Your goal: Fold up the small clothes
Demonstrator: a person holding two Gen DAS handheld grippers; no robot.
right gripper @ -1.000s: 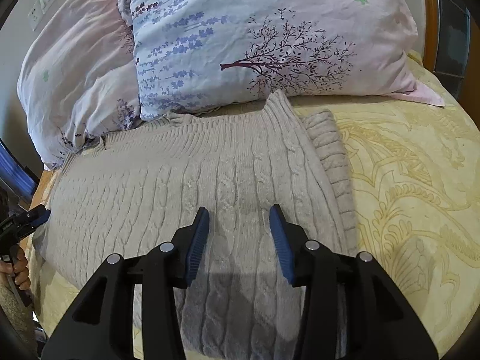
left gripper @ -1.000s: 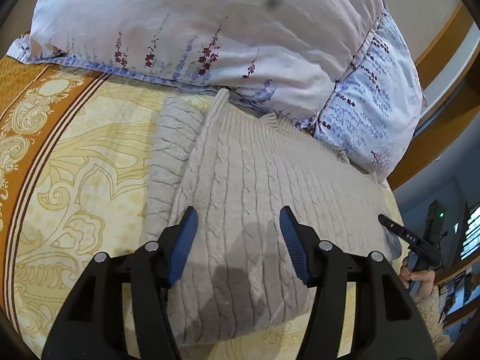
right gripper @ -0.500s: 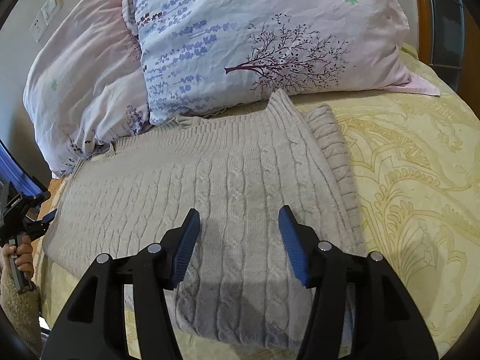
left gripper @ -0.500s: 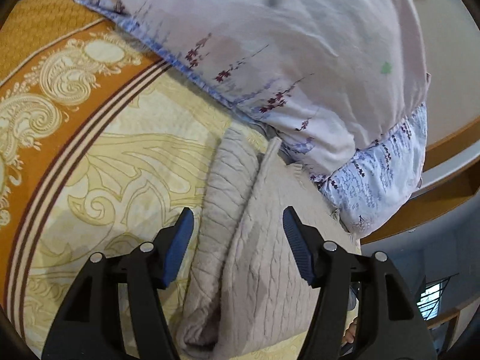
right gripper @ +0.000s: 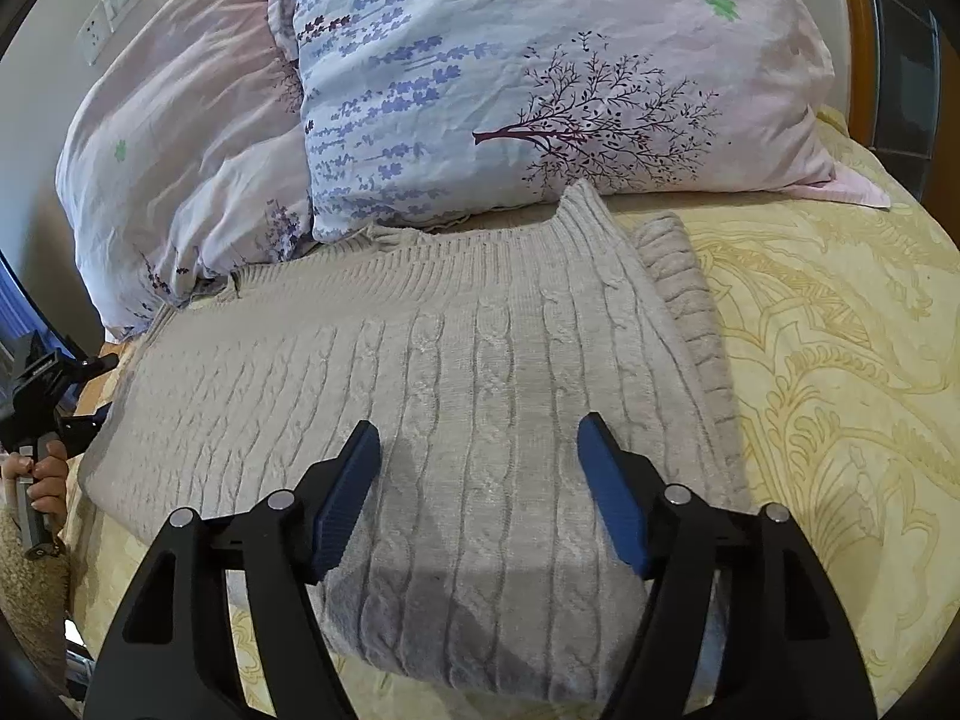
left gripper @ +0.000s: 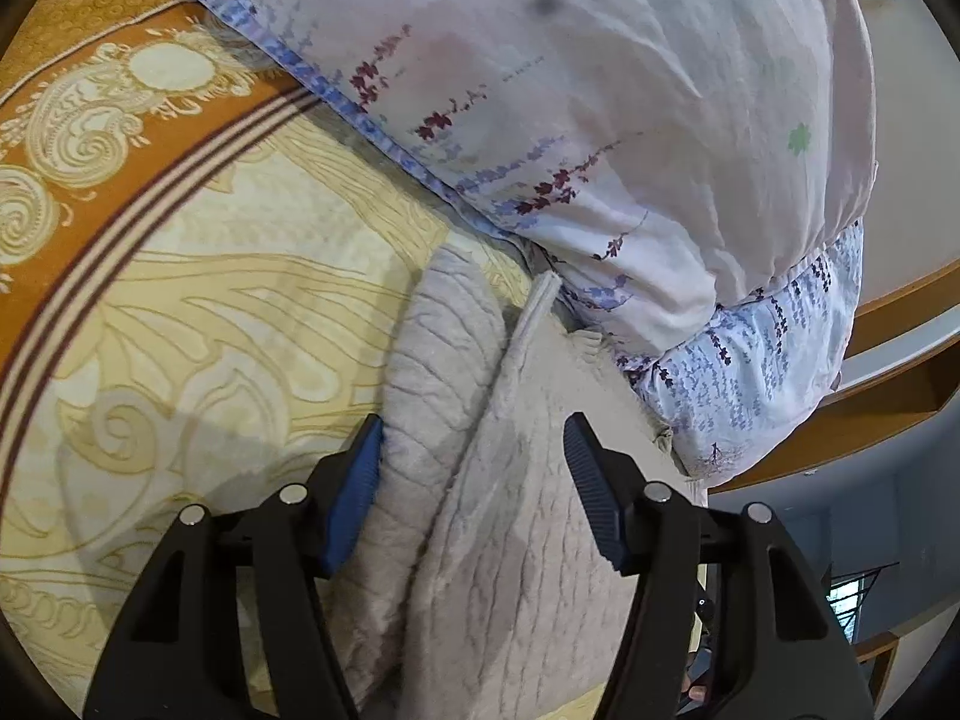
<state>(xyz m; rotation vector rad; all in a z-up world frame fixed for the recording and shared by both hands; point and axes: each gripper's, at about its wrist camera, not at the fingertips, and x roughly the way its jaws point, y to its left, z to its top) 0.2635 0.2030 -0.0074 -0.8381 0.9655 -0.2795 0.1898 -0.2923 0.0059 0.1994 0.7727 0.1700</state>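
Folded beige cable-knit sweater [right gripper: 468,372] lying flat on the yellow patterned bedspread [right gripper: 840,360], up against the floral pillows [right gripper: 510,78] at the head edge; left gripper [left gripper: 474,474] gaping over its doubled side edge, right gripper [right gripper: 480,480] gaping above the near hem, neither gripping; probably mid-fold; next, likely pinching an edge and carrying it across.

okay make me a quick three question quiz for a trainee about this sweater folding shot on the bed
1. True or false: the right gripper is clamped on the beige cable-knit sweater.
2. What lies directly behind the sweater: A) floral pillows, B) a laundry basket, C) a stack of towels?
3. Fill in: the left gripper has its jaws ____ , straddling the sweater's folded edge.

Key: 1 false, its jaws are open above the knit; 2 A; 3 open.
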